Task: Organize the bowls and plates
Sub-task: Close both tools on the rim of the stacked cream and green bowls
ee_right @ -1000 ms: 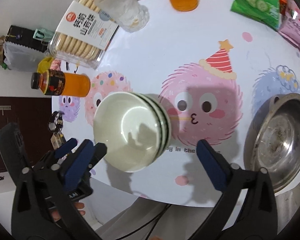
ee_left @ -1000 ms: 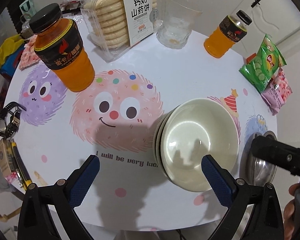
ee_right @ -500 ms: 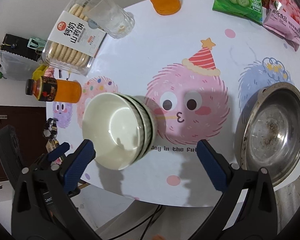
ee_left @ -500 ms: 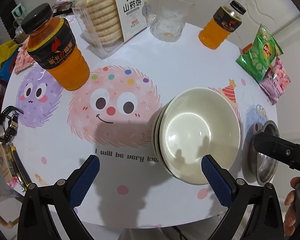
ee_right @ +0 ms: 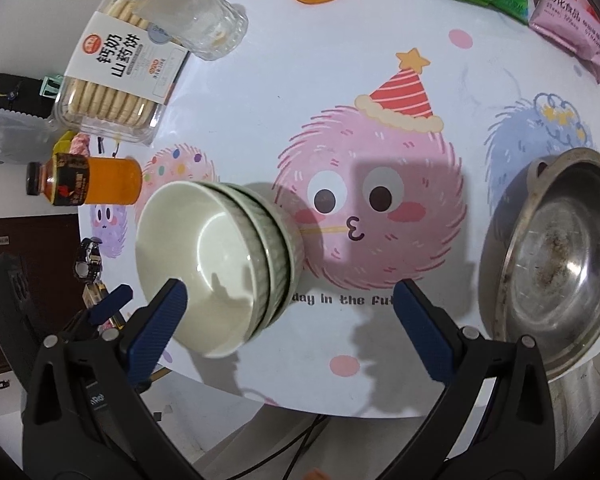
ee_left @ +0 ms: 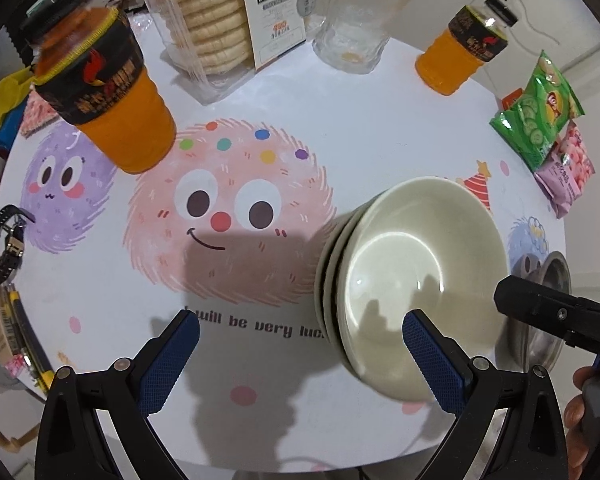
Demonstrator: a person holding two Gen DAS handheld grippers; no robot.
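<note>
A stack of three cream bowls point(ee_left: 416, 276) point(ee_right: 204, 264) stands on the round cartoon-printed table point(ee_left: 300, 100), near its front edge. A steel basin point(ee_right: 556, 264) point(ee_left: 548, 308) sits at the table's right edge, apart from the bowls. My left gripper point(ee_left: 300, 356) hangs open above the front of the table, its right finger over the bowls' near rim. My right gripper point(ee_right: 288, 328) is open too, with its left finger over the bowl stack and the basin off to its right. Neither gripper holds anything.
Two orange drink bottles point(ee_left: 100, 92) point(ee_left: 460, 56), a biscuit pack point(ee_left: 236, 16), a clear glass point(ee_left: 352, 40) and snack bags point(ee_left: 540, 116) ring the far half of the table. A watch and small items point(ee_left: 0, 248) lie at the left edge.
Both grippers have come lower and closer to the table, so the bowls and bottles look larger. The bowls and the basin have stayed where they were.
</note>
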